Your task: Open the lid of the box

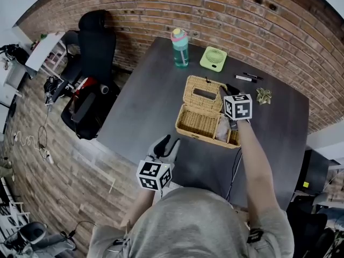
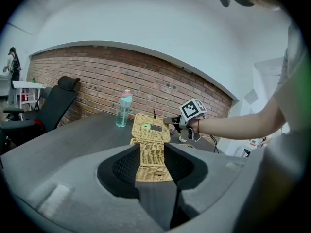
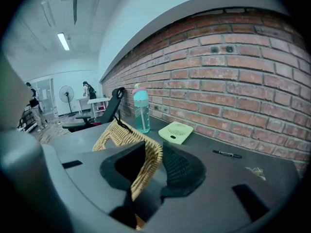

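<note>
Only close-up: lid [image 3: 127, 139] in right gripper [image 3: 153, 150]

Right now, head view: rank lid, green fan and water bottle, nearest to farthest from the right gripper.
1. lid: between the right gripper's jaws.
2. green fan: beyond it, toward the wall.
3. water bottle: farthest, left of the fan.

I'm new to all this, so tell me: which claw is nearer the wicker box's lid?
Right. The right claw grips the raised lid by its edge; the left claw hangs open by the table's near edge, well short of the box.
</note>
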Action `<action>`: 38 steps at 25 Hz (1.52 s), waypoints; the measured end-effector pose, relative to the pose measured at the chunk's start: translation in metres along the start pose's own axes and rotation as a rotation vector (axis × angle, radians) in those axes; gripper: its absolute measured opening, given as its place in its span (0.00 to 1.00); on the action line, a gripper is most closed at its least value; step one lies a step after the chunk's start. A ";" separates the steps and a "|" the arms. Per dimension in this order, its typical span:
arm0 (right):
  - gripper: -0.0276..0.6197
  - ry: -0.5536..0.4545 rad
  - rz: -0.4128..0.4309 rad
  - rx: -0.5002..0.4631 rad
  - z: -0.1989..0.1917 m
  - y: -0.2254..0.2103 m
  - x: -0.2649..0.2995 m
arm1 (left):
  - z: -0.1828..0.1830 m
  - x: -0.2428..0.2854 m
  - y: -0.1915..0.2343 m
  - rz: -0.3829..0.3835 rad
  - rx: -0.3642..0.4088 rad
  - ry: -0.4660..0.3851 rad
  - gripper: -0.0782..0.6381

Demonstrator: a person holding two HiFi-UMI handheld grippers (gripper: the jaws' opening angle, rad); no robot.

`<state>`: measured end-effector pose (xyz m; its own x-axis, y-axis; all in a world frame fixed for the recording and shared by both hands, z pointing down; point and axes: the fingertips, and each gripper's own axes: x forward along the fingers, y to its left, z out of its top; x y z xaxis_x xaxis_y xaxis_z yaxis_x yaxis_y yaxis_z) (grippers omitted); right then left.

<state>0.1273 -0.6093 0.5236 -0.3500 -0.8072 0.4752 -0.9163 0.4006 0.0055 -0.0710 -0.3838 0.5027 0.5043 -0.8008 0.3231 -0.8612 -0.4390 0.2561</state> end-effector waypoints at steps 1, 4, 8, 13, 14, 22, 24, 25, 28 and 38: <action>0.20 0.005 -0.001 0.010 -0.002 -0.002 0.003 | 0.000 0.001 0.001 0.001 0.000 0.002 0.32; 0.20 0.023 -0.003 0.035 -0.007 -0.005 0.011 | 0.000 0.003 0.005 0.004 -0.004 0.005 0.32; 0.21 0.042 -0.002 0.074 -0.015 -0.011 0.020 | 0.000 0.006 0.007 0.003 -0.006 0.012 0.32; 0.21 0.070 -0.011 0.094 -0.026 -0.017 0.032 | -0.002 0.013 0.007 -0.001 -0.011 0.021 0.32; 0.21 0.076 -0.013 0.102 -0.029 -0.018 0.034 | -0.003 0.014 0.007 -0.002 -0.011 0.023 0.32; 0.21 0.106 -0.021 0.158 -0.043 -0.022 0.045 | -0.005 0.020 0.011 -0.004 -0.016 0.029 0.32; 0.21 0.110 -0.023 0.160 -0.045 -0.022 0.048 | -0.005 0.021 0.011 -0.004 -0.018 0.029 0.32; 0.21 0.114 -0.024 0.159 -0.046 -0.022 0.048 | -0.005 0.021 0.012 -0.004 -0.018 0.029 0.32; 0.20 0.125 -0.015 0.173 -0.050 -0.021 0.051 | -0.005 0.022 0.013 -0.002 -0.017 0.033 0.32; 0.20 0.118 -0.046 0.178 -0.049 -0.025 0.041 | -0.002 0.019 0.015 -0.001 -0.016 0.029 0.32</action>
<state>0.1450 -0.6312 0.5860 -0.2909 -0.7624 0.5780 -0.9545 0.2725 -0.1210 -0.0744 -0.4043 0.5149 0.5074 -0.7878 0.3491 -0.8595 -0.4333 0.2712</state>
